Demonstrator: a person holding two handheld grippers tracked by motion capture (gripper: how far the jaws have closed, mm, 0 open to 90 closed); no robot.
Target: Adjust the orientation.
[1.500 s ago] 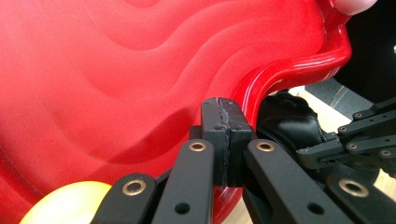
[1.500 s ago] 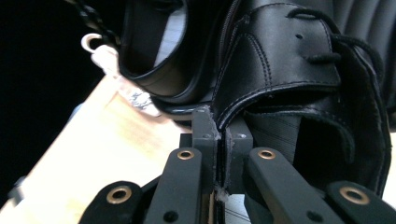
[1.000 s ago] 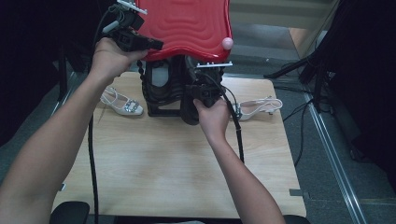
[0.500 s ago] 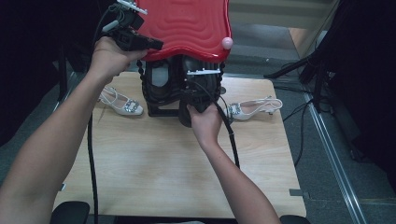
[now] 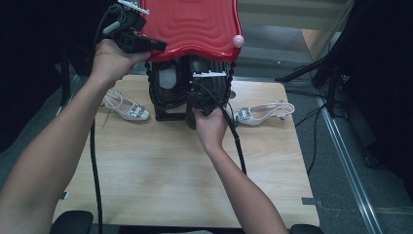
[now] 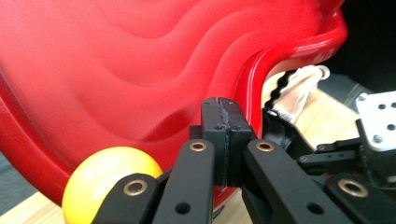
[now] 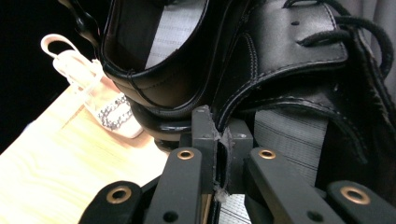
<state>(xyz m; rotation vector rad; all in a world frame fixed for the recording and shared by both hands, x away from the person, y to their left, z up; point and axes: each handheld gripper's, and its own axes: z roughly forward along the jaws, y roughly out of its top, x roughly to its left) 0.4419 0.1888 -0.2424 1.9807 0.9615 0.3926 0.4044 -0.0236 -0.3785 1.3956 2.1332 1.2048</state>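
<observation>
Since the earlier frame, my right gripper (image 5: 204, 100) has dropped a little and moved left, from the right flank of the rack to the front of the black shoes; my left gripper (image 5: 155, 46) has kept its place.

Glossy red moulded-plastic lid (image 5: 192, 24), rippled in broad waves with a thick rolled rim, held raised above the table. My left gripper's jaws stand together, pinched on the rim of this lid; in the left gripper view the pads meet on the red edge (image 6: 252, 100). A smooth yellow ball (image 6: 109, 179) shows just beside the jaws there, and a small pink ball (image 5: 238, 41) sits at the lid's far corner.

Pair of black polished-leather lace-up shoes (image 7: 187, 65), stitched along the seams, with grey woven insoles, stored under the lid. My right gripper's jaws are closed, pinching the leather edge of one shoe.

Two pale slingback sandals with glittering buckles, one left (image 5: 127, 108) and one right (image 5: 263, 113) of the shoes, lie on the light wood-grain table (image 5: 160, 180).
</observation>
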